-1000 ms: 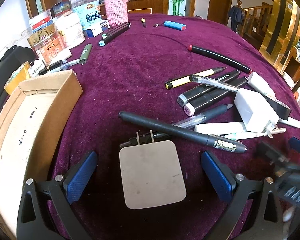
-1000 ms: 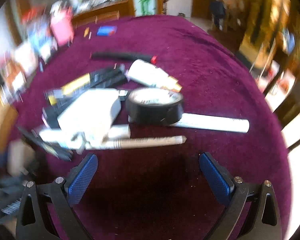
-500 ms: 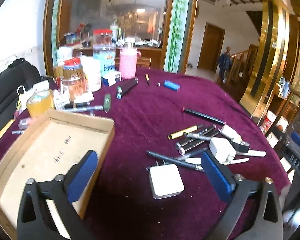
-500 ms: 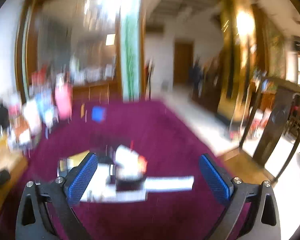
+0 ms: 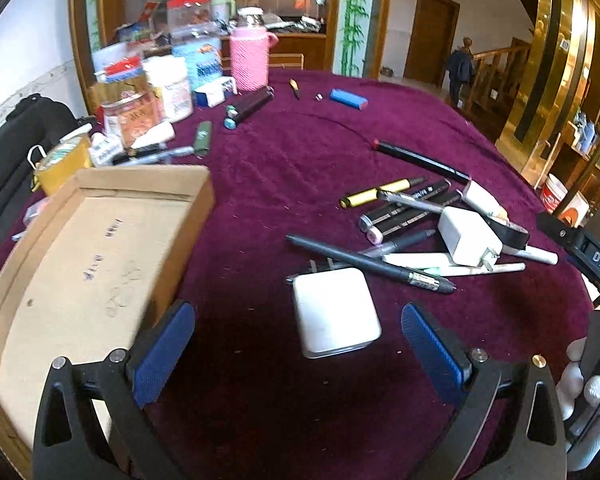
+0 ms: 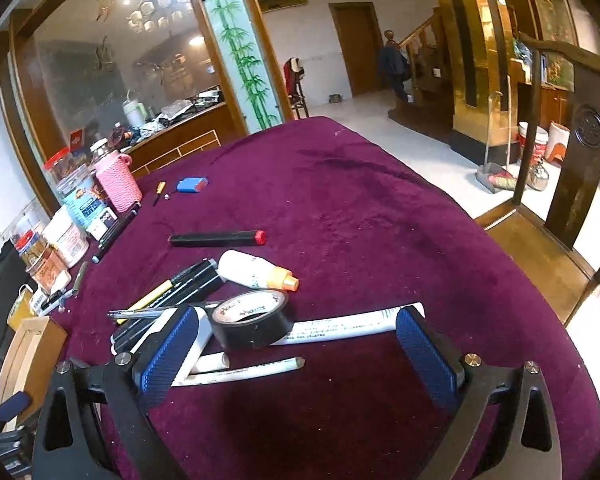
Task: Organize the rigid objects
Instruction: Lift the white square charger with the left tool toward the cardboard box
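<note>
Pens and chargers are seen scattered on the purple table [image 5: 300, 160]. Nearest, the left tool [image 5: 296, 344] is held spread and empty above a white charger block [image 5: 334, 312], the right tool [image 6: 296, 344] likewise spread over a black tape roll [image 6: 252, 320]. An empty cardboard box [image 5: 80, 256] lies left. Jars [image 5: 168, 88] are grouped at the far left.

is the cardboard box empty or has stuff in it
Empty as far as visible: the cardboard box shows only its bare floor with some handwriting; its near end is cut off by the frame.
</note>
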A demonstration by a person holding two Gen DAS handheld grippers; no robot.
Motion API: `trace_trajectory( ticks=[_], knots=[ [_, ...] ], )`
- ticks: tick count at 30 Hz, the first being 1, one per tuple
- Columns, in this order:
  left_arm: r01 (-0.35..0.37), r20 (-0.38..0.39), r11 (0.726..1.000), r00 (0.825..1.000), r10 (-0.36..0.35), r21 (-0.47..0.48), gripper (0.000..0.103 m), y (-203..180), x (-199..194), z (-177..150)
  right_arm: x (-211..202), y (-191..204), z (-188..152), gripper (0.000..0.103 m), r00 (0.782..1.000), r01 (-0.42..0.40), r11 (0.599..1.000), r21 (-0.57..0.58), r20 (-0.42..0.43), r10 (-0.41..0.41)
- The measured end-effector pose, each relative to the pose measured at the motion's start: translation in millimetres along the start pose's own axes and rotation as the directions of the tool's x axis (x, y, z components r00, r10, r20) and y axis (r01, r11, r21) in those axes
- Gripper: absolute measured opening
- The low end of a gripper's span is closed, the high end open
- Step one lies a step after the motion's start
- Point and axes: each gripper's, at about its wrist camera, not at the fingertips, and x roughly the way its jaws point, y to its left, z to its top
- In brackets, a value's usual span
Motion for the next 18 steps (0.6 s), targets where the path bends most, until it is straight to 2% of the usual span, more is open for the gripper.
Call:
trace_trajectory(
  ticks=[7,9,10,11,12,18],
  knots=[
    [-0.006,-0.064,1.000,0.998,0.008,0.029,0.102,-10,26,7,5,5,0,0.101,1.000,-0.020,1.000,-0.016,-0.010,0.020],
    [0.001,-0.079,0.999,0.997,0.002,0.034,0.095,-14,33,10,5,4,0,0.101,1.000,-0.022,1.000,-0.012,-0.013,0.022],
    [-0.006,-0.090,0.999,0.996,0.010,0.041,0.081,-15,36,10,6,4,0,0.101,1.000,-0.023,1.000,-0.009,-0.013,0.023],
    [-0.013,-0.102,0.999,0.995,0.018,0.045,0.058,-16,40,10,6,3,0,0.101,1.000,-0.024,1.000,-0.007,-0.015,0.024],
    [-0.006,-0.123,0.999,0.992,0.011,0.046,0.048,-17,44,8,7,3,0,0.101,1.000,-0.025,1.000,-0.006,-0.017,0.025],
    [-0.006,-0.119,0.999,0.993,0.011,0.043,0.048,-15,43,3,10,3,-1,0.101,0.999,-0.032,0.999,-0.002,-0.030,0.032]
  ],
)
